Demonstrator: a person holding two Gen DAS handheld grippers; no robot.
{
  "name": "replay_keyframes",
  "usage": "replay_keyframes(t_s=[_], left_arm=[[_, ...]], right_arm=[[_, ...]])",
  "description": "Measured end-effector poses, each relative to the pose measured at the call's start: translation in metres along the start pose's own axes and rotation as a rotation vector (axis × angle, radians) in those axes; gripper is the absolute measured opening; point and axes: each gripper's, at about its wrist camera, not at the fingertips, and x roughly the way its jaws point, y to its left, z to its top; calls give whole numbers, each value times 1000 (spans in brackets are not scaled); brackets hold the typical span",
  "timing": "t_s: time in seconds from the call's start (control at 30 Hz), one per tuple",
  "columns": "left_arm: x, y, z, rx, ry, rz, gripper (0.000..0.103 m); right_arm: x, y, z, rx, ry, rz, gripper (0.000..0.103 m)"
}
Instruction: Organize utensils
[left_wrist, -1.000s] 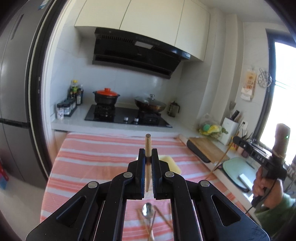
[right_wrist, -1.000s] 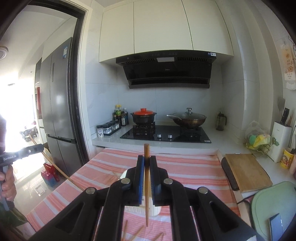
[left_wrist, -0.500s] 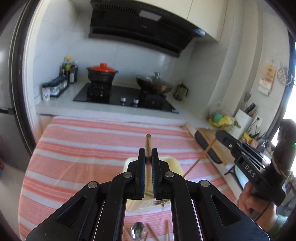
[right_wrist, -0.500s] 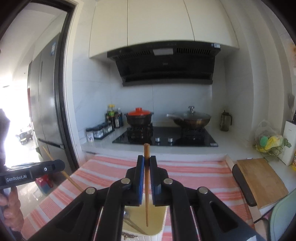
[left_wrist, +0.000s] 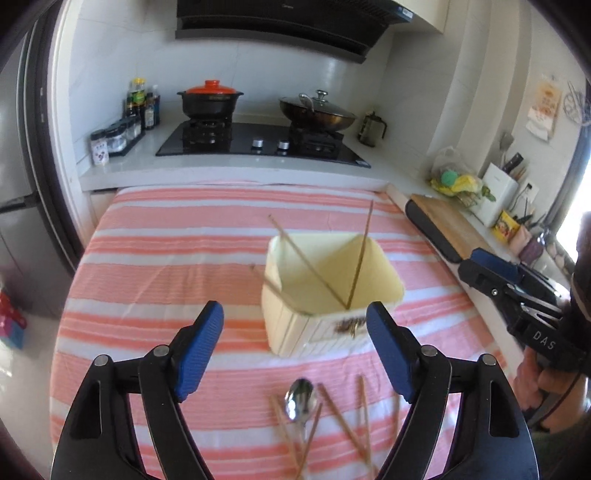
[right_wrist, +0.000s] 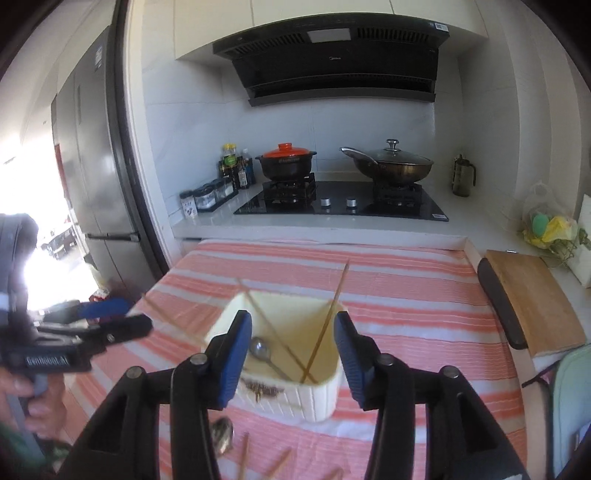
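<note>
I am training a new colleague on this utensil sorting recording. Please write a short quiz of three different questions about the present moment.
1. True or false: the left gripper is open and holds nothing.
2. Where does the spoon inside the cream rectangular plastic holder show: (a) left wrist view, (b) right wrist view?
3. Fill in: wooden chopsticks lean inside the holder, and a steel spoon lies on the ____ cloth.

Key: 1 true; 2 b; 3 striped.

Home kitchen: gas hob (right_wrist: 341, 201), range hood (right_wrist: 332, 62), fridge (right_wrist: 92, 177).
</note>
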Motion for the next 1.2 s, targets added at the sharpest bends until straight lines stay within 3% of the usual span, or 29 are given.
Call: replay_keyframes(t_s=[0.1,0.2,0.33,0.43,0.63,0.93,1.2], left_arm=[[-27,10,-52,31,16,16,86],[-49,21,-114,19,13,77,88],[-63,39,-182,-102,16,149,88],[-68,48,-216,-162,-1,168,88],[-67,35,-238,-103,-29,209,88],[-68,25,-250,-77,-36,185,89],[-64,26,-256,-93,-14,176,89]], right_arm=[[-32,7,-58,-62,23,-46,53],[-56,11,-129,-71,46,-134,54],[-77,4,-209,57,117,-218,54],[-93,-1,-247,149,127,-235,54],[-92,4,-269,169,136,-256,54],[-89,32,-283,156,133,-229,54],[-83,33,-292,176,157,-233,54]])
